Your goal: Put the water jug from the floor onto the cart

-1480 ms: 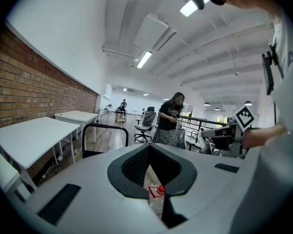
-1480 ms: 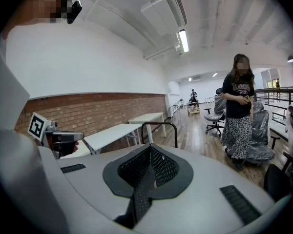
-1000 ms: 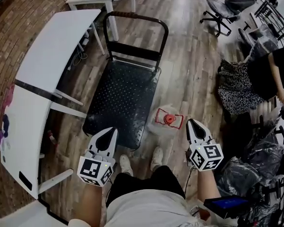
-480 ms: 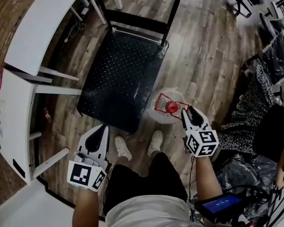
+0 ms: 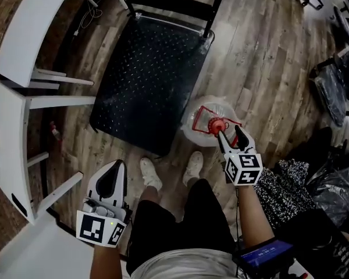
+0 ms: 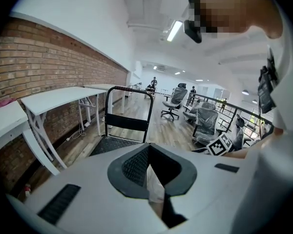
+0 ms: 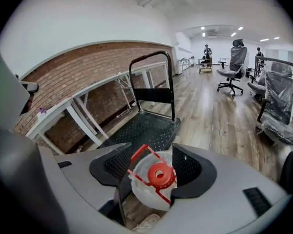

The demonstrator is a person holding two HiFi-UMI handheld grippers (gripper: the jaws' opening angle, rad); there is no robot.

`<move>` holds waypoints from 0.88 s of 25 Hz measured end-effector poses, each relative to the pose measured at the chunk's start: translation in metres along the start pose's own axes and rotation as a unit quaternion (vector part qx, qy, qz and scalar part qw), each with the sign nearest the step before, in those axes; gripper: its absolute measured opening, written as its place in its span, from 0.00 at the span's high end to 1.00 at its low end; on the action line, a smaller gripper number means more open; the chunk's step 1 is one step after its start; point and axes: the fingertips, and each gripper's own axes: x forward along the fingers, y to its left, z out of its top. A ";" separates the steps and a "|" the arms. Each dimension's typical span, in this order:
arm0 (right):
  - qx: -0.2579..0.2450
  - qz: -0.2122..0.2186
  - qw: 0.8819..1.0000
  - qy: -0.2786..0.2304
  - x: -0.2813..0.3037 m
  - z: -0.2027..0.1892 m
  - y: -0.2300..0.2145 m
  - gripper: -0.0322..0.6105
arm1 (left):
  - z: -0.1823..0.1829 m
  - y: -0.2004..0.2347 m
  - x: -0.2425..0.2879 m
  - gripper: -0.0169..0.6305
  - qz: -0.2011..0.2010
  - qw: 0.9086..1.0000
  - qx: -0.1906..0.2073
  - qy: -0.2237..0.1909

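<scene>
Nearly down: right gripper (image 5: 229, 133), jaws just opened wide, straddled the red cap (image 7: 160, 173) of the clear plastic water jug (image 5: 199, 133) without pressing. The jug stood on the floor beside the black platform cart (image 5: 145, 80). Left gripper (image 5: 114, 168) was closed and empty. Risk: a one-handed pinch on the thin red handle (image 7: 139, 155) could let the jug swing loose.

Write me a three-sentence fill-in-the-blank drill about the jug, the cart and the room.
1. The water jug stands on the ___, beside the cart, not on it.
2. The jug's cap is coloured ___.
3. The white desks stand along a wall made of ___.

Missing words: floor; red; brick.
</scene>
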 end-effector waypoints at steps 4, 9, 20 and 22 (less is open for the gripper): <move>-0.010 -0.009 1.000 0.024 0.028 -0.031 -0.008 0.52 | -0.023 0.003 -0.001 0.97 0.008 1.000 -0.017 0.015; -0.022 -0.016 0.998 0.053 0.059 -0.070 -0.016 0.50 | -0.055 0.004 -0.006 0.97 0.022 0.999 -0.030 0.036; -0.067 -0.021 0.995 0.068 0.094 -0.092 -0.014 0.46 | -0.078 0.015 -0.003 0.97 0.042 0.996 -0.053 0.050; -0.072 -0.037 0.995 0.063 0.094 -0.091 -0.017 0.46 | -0.078 0.015 -0.003 0.97 0.042 0.996 -0.055 0.050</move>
